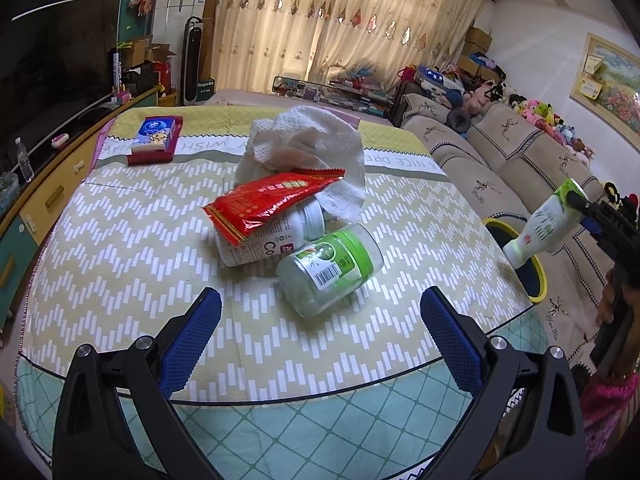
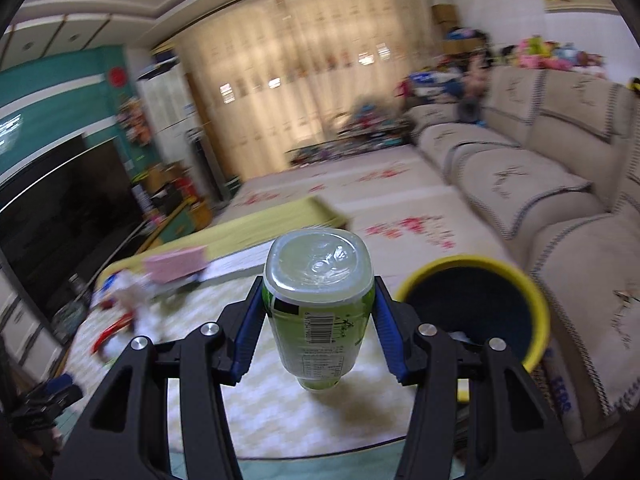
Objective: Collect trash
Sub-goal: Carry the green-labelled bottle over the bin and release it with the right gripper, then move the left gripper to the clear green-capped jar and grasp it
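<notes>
A tissue box (image 1: 154,139) is lying near the far left corner of the desk (image 1: 120,240). In the middle, a red wrapper (image 1: 268,204) is resting on a white bottle (image 1: 272,236), with a crumpled towel (image 1: 308,148) behind and a green-lidded jar (image 1: 328,268) just beside. The left gripper (image 1: 320,344) is hanging over the near edge, its fingers (image 1: 192,340) standing wide apart and empty. Beyond the right edge, the right gripper (image 2: 318,320) is clamping a green bottle (image 2: 320,308) near a yellow bin (image 2: 536,304).

"A NICE DRE", "WISH" on tablecloth (image 1: 400,162); "Co" on white jar (image 1: 276,240).
</notes>
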`<state>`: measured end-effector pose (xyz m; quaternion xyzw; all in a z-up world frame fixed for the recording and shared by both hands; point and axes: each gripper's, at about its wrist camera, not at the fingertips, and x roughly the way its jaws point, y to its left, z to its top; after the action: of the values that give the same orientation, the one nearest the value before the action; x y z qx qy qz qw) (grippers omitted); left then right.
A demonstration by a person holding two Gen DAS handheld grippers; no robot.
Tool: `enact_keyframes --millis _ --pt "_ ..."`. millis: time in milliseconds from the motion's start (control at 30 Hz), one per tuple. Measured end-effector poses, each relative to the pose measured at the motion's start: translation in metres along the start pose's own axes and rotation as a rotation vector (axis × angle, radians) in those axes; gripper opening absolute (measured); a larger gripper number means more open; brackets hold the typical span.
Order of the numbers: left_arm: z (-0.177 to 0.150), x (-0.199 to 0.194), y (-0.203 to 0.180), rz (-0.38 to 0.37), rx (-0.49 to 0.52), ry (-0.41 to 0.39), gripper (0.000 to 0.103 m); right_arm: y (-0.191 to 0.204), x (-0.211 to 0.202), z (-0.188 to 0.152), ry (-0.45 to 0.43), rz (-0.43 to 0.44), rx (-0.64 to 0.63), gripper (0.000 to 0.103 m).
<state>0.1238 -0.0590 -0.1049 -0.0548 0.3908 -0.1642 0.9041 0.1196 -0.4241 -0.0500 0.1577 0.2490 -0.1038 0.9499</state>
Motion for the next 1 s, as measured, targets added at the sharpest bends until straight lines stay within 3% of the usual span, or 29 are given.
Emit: enact_keyframes --millis 167,333,600,800,1000 --pt "-0.002 0.016 -0.009 0.004 0.008 0.038 0.098 -0.049 0.017 0.005 -0.017 -0.151 0.064 0.05" --pt "-0.002 0.03 -0.017 0.011 0.019 0.07 0.098 -0.086 0.048 0.002 0.027 -0.223 0.115 0.05" --pt "0.0 0.045 -0.023 0.02 0.031 0.1 0.098 -0.101 0.064 -0.009 0.042 -0.244 0.138 0.06" --pt "-0.002 0.051 -0.019 0.018 0.023 0.114 0.098 -0.091 0.072 -0.014 0.075 -0.227 0.12 0.06" --pt "-0.001 0.059 -0.021 -0.03 0.022 0.129 0.098 -0.084 0.075 -0.014 0.08 -0.209 0.111 0.06"
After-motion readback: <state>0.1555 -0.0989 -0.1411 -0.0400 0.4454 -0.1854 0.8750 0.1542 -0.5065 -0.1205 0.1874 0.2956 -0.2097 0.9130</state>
